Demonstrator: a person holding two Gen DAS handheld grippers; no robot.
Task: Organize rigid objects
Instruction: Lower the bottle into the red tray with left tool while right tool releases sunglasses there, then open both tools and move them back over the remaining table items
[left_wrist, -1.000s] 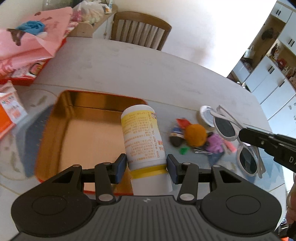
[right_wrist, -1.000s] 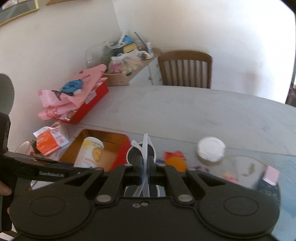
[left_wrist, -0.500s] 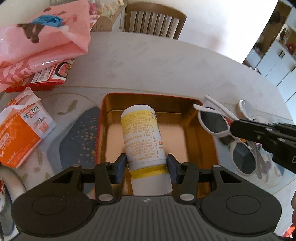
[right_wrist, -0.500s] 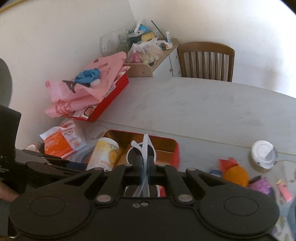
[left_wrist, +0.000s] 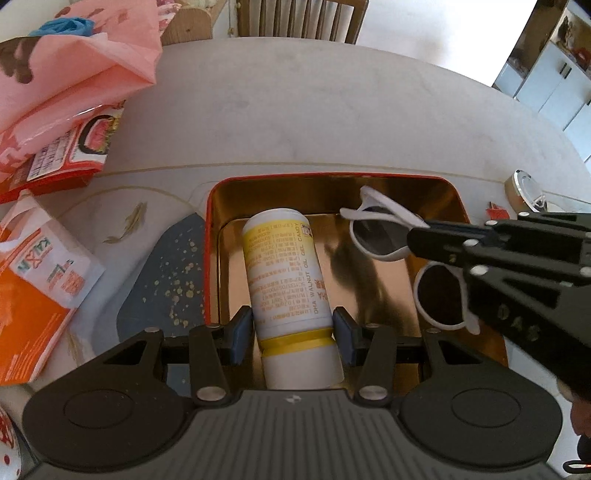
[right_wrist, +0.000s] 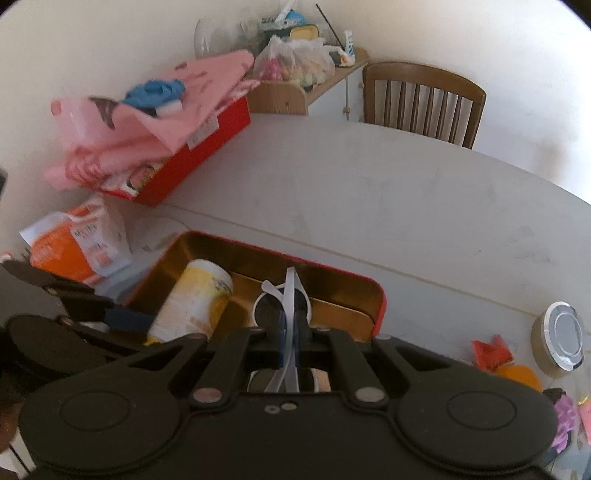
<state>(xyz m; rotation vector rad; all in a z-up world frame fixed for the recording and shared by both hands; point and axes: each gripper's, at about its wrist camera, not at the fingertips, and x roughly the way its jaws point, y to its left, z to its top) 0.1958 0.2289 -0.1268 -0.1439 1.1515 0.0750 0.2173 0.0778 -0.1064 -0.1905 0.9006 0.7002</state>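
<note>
My left gripper (left_wrist: 293, 326) is shut on a white and yellow bottle (left_wrist: 288, 273) and holds it over the left half of a red tin with a gold inside (left_wrist: 332, 188). My right gripper (right_wrist: 290, 328) is shut on white sunglasses (right_wrist: 286, 295) and holds them over the right half of the same tin (right_wrist: 369, 291). The sunglasses (left_wrist: 380, 236) and the right gripper's body (left_wrist: 517, 266) show at the right in the left wrist view. The bottle (right_wrist: 192, 299) shows at the left in the right wrist view.
An orange and white packet (left_wrist: 33, 280) lies left of the tin. A red box under pink bags (right_wrist: 184, 147) stands at the back left. A round silver-lidded tin (right_wrist: 559, 334) and small toys (right_wrist: 521, 373) lie to the right. A wooden chair (right_wrist: 421, 99) stands beyond the table.
Both grippers moved left with their loads, from beside the small toys to over the tin. The bottle and the sunglasses now hang lower inside the tin's outline.
</note>
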